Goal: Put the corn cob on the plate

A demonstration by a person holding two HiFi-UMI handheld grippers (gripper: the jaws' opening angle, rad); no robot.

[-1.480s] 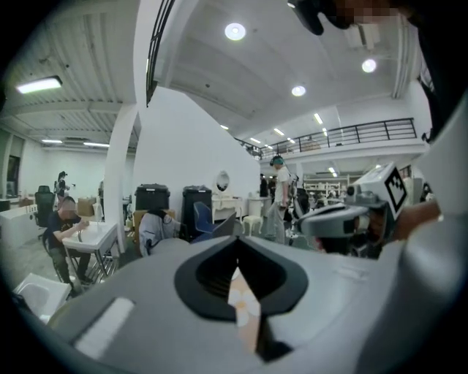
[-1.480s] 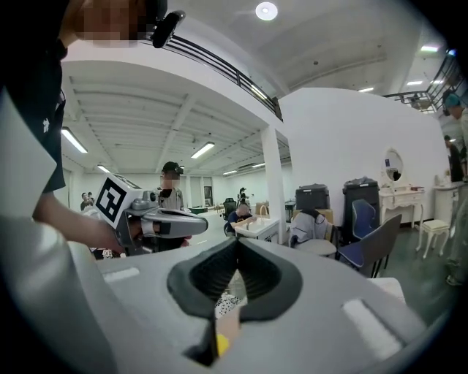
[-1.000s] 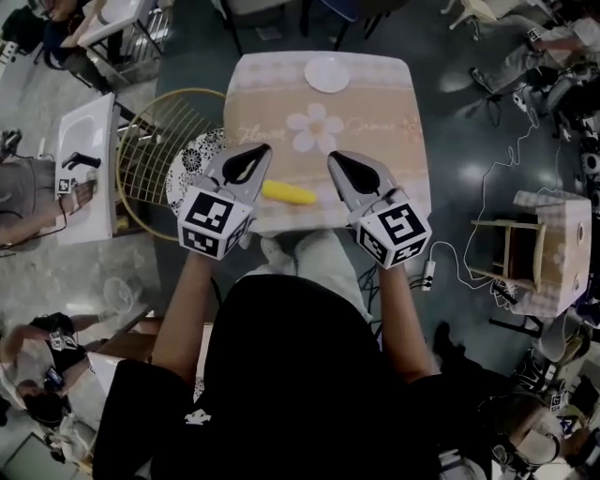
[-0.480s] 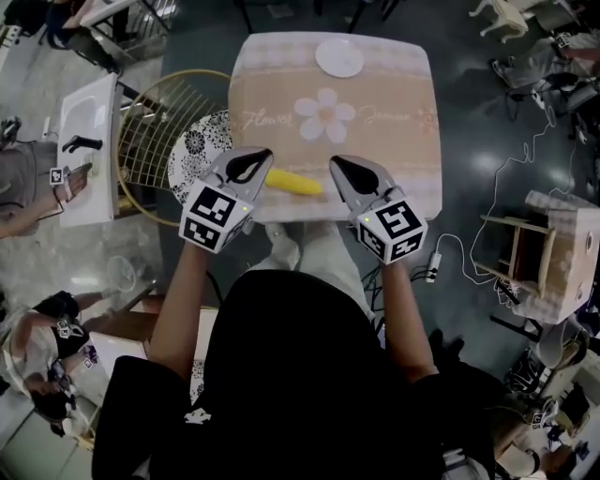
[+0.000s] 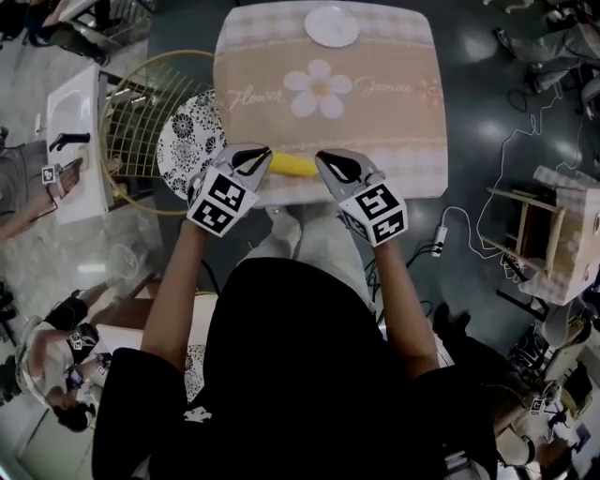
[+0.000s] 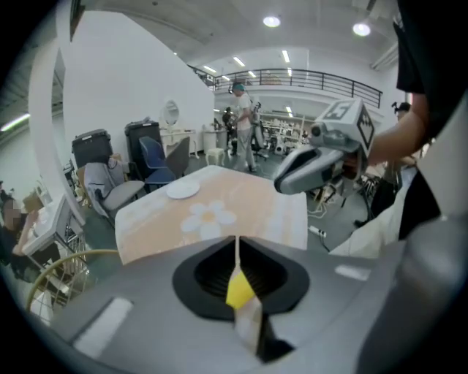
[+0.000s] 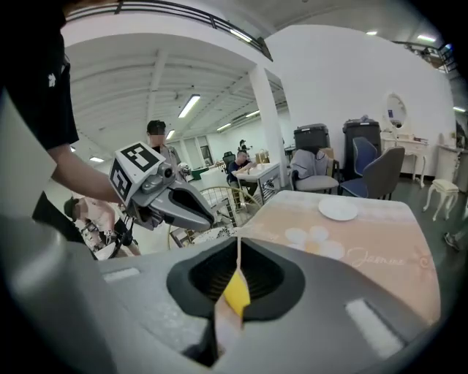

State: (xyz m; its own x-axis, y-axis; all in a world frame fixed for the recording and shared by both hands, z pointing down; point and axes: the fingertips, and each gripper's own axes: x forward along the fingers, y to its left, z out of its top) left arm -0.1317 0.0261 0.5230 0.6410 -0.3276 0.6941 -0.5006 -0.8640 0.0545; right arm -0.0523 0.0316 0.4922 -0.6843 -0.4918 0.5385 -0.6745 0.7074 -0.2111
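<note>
A yellow corn cob (image 5: 292, 166) lies at the near edge of the beige flowered tablecloth (image 5: 375, 122). A white plate (image 5: 332, 25) sits at the table's far edge, also seen as the plate (image 6: 182, 190) and the plate (image 7: 338, 210) in the gripper views. My left gripper (image 5: 261, 154) hovers just left of the cob and my right gripper (image 5: 325, 159) just right of it, with nothing held. The left gripper (image 6: 236, 238) has its jaws nearly together and just starting to open. The right gripper (image 7: 238, 238) is shut. A yellow sliver of the cob (image 6: 238, 288) shows through each slit.
A gold wire basket chair (image 5: 141, 122) and a round patterned stool (image 5: 192, 141) stand left of the table. A white side table (image 5: 75, 141) is farther left. A wooden stool (image 5: 553, 234) and floor cables (image 5: 487, 187) are at the right. People sit around the room.
Both grippers have dropped toward the table's near edge and now flank the corn cob closely. The cob and plate have not moved on the table.
</note>
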